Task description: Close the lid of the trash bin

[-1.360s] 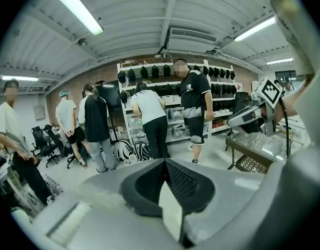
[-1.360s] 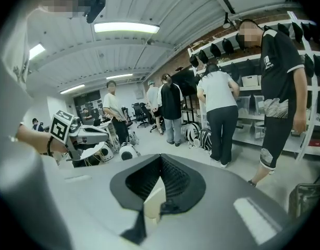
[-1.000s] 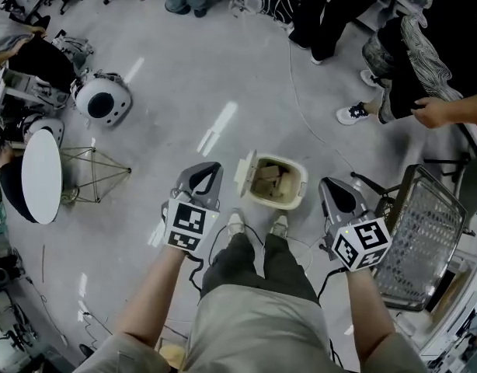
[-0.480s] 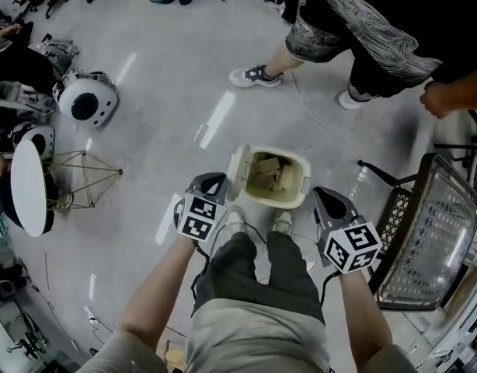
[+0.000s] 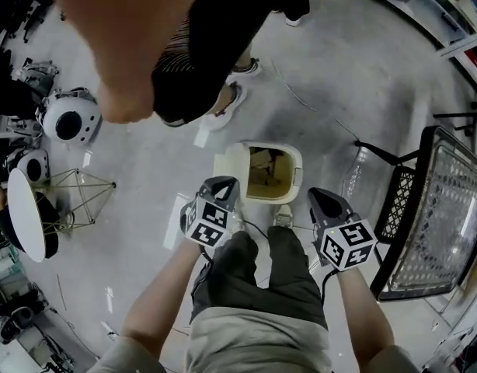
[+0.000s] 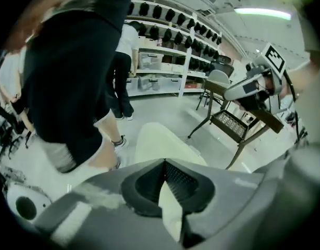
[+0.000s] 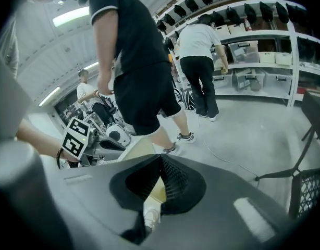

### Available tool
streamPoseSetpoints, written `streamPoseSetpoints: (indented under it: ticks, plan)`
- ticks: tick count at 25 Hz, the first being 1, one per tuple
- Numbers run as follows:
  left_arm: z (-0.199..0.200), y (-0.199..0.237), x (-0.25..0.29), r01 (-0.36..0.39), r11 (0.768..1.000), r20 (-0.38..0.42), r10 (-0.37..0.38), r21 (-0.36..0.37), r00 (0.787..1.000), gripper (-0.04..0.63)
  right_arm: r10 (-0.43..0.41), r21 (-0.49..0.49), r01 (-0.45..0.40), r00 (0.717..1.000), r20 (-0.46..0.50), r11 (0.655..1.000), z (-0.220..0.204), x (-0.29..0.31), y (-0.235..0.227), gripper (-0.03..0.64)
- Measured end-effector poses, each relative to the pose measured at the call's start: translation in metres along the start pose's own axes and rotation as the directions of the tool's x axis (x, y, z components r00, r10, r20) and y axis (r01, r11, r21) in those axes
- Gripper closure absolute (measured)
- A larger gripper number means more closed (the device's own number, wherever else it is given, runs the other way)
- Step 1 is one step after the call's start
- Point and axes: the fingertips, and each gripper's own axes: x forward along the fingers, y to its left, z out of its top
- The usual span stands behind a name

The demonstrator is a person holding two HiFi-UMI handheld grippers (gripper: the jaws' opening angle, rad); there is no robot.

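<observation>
My left gripper (image 5: pixel 221 185), jaws pressed together on nothing, sits just beside the upright lid (image 5: pixel 232 167) of the cream trash bin (image 5: pixel 298 173) on the floor by my feet. My right gripper (image 5: pixel 319 198), jaws likewise together and empty, hovers just right of the bin.

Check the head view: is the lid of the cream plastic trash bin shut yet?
No, the lid stands swung open at the left side of the cream plastic trash bin, whose dark inside shows.
</observation>
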Motion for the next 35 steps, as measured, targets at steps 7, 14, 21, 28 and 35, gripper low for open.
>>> streamPoseSetpoints:
  ticks: [7,14,21,28,35]
  plan:
    - [-0.006,-0.045,0.067,0.096,0.992,-0.093,-0.088,0.083,0.992,0.594,-0.034,0.040,0.035,0.999,-0.020,0.999,-0.035,0.007,-0.038,0.614]
    - [-0.040,-0.065,0.125,0.191,0.975,-0.164,-0.171,0.112,0.971,0.592,-0.070,0.107,0.071,0.997,-0.011,0.992,-0.068,0.028,-0.073,0.614]
    - [-0.066,-0.072,0.173,0.228,0.968,-0.248,-0.196,0.106,0.949,0.592,-0.080,0.132,0.079,0.997,-0.002,0.988,-0.086,0.052,-0.099,0.614]
    - [-0.069,-0.070,0.183,0.229,0.967,-0.251,-0.196,0.112,0.948,0.592,-0.067,0.146,0.062,0.997,0.027,0.987,-0.075,0.058,-0.105,0.614]
    - [-0.009,-0.052,0.136,0.179,0.980,-0.179,-0.161,0.089,0.971,0.592,-0.050,0.112,0.047,0.998,0.029,0.993,-0.023,0.039,-0.080,0.614]
